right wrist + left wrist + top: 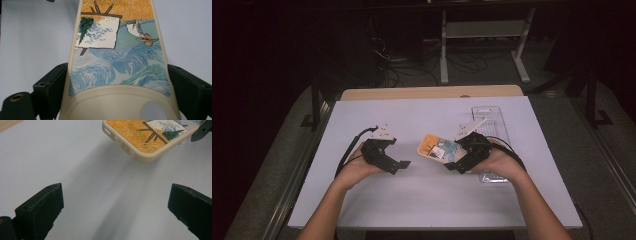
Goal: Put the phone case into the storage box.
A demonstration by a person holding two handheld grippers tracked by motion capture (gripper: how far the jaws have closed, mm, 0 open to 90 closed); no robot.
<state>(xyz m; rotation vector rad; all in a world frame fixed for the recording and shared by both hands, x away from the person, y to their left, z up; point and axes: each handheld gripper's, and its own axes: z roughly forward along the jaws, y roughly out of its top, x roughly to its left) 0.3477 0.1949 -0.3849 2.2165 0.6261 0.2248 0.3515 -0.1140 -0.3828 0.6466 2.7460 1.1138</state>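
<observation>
We are looking down on a white table (422,200) where a person is holding a claw in each hand, forearms entering from the bottom of the high view. The right claw (455,162) is gripping a phone case (438,148), its two black jaws pressing against the case's long cream edges; in the right gripper view we are seeing the jaws sitting snug on either side of the case near its camera cutout end. The case is carrying a painted scene: swirling blue and green strokes, a white canvas on an easel, a small figure in a straw hat, and an orange-yellow field at the far end. The case is sitting near the middle of the table, slightly right of centre, and the shadow we are seeing beneath its far end in the left gripper view suggests that end is lifted off the surface. The left claw (398,165) is released, its jaws standing wide apart with bare table between them, and it is pointing toward the orange end of the case, near it but not touching. Behind the right hand (494,162), a clear plastic tray (492,120) is lying along the right side of the table. Beyond the table's far edge, a wooden board (427,93) is peeking out, and cables are trailing on the dark floor.
</observation>
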